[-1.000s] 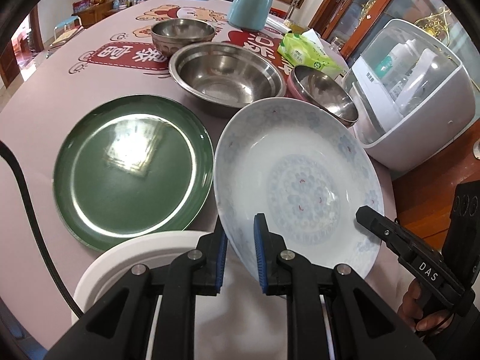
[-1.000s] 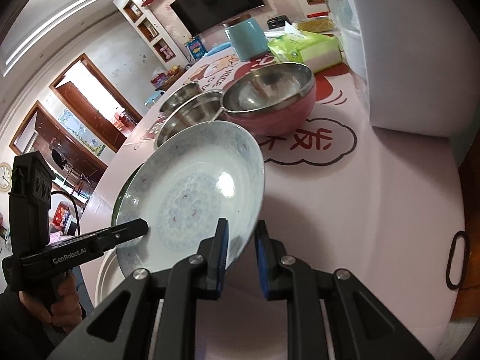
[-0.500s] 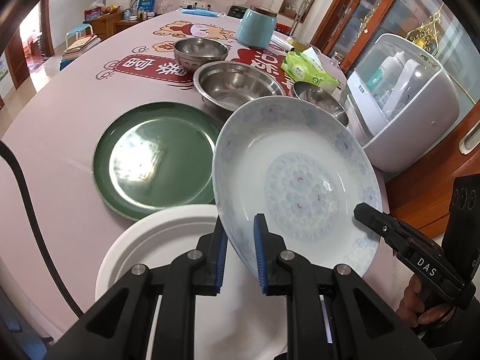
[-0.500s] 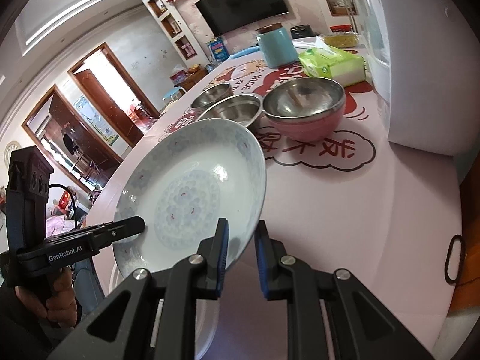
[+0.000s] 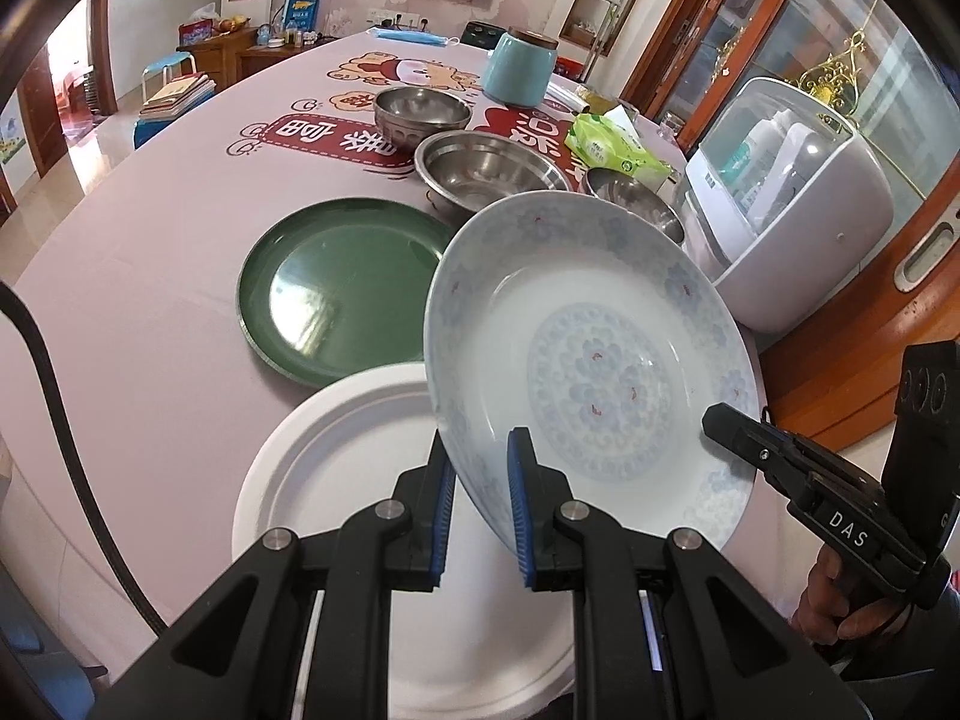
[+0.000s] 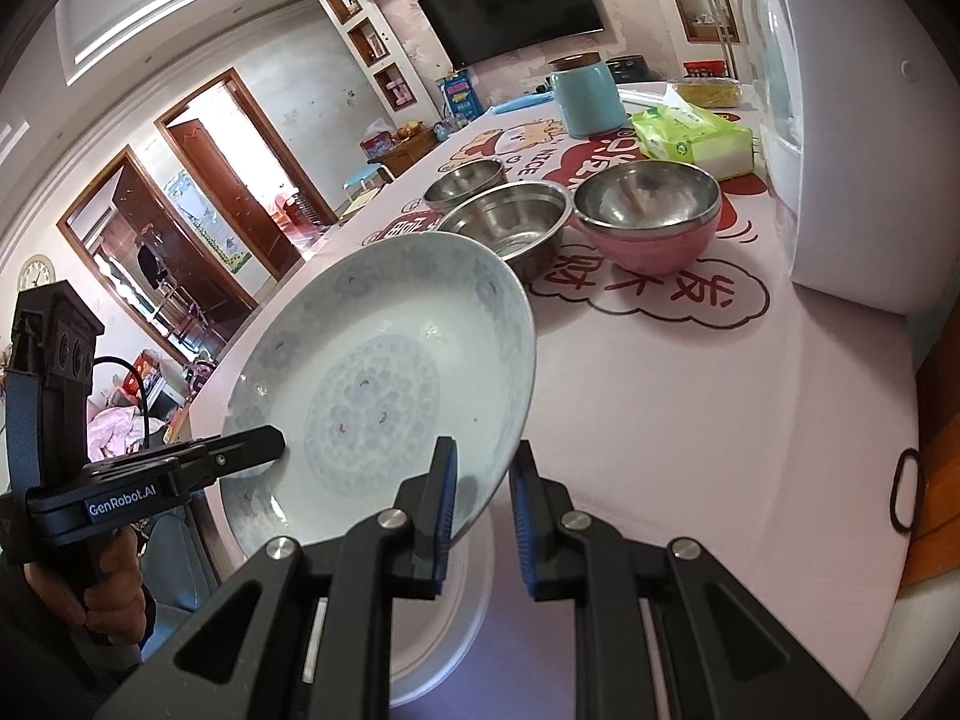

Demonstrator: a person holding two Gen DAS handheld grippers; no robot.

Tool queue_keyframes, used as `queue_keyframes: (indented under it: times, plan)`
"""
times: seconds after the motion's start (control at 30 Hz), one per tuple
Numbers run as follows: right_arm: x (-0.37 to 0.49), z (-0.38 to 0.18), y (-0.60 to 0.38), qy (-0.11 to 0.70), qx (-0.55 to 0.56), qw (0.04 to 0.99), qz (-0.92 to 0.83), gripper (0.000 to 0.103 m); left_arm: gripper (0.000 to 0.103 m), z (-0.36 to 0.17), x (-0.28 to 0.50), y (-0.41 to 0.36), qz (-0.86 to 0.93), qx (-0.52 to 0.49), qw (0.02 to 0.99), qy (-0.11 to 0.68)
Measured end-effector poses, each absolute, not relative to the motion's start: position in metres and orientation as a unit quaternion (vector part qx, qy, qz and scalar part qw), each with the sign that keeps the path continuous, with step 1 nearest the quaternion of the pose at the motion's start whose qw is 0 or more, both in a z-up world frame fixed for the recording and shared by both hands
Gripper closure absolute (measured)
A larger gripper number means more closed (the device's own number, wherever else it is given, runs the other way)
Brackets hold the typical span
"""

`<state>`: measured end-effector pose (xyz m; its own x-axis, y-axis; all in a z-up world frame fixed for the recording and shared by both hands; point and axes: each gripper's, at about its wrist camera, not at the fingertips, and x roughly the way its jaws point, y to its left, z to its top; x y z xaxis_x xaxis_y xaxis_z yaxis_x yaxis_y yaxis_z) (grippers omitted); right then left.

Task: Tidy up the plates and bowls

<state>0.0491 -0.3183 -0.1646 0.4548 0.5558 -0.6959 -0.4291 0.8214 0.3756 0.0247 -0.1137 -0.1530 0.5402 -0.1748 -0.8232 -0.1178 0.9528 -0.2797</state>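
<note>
Both grippers were clamped on the patterned plate (image 5: 591, 354), one on each side of its rim: the left gripper (image 5: 480, 516) pinched the near edge at about 6 o'clock in the left wrist view, blue pads (image 5: 519, 510) pressed on either face, and the right gripper (image 6: 482, 510) had its jaws closed on the rim at roughly 5 o'clock of the plate in its own view. The plate was off the table (image 5: 150, 276), tilted, hanging over the white plate (image 5: 336, 480) at the table's near edge. The green plate (image 5: 342, 294) lay flat at about 10 o'clock from it, well clear. Three steel bowls sat farther back toward 12 o'clock: the small bowl (image 5: 423, 114), the wide bowl (image 5: 489, 171), and the pink bowl (image 6: 648, 210) just beside the white appliance (image 5: 786, 204). The patterned plate looked like glazed china, so likely stiff, fairly heavy for a rim pinch, slick, and prone to chip or break if dropped or knocked on the white plate below. The rim was the only sensible hold, as the well is too broad; two opposite rim grips should keep it from swinging. Setting it down level onto the white plate seemed the probable aim, and lowering slowly would matter, since glaze on glaze slides.
</note>
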Motion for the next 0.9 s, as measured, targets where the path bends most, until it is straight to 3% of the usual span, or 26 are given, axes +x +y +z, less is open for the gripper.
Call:
queue_keyframes:
  times: [0.9]
  plan:
    - [-0.008,-0.207,-0.277,0.508,0.047,0.808,0.296,0.086,0.089,-0.197,-0.043,-0.078,0.008,-0.156,0.833,0.531]
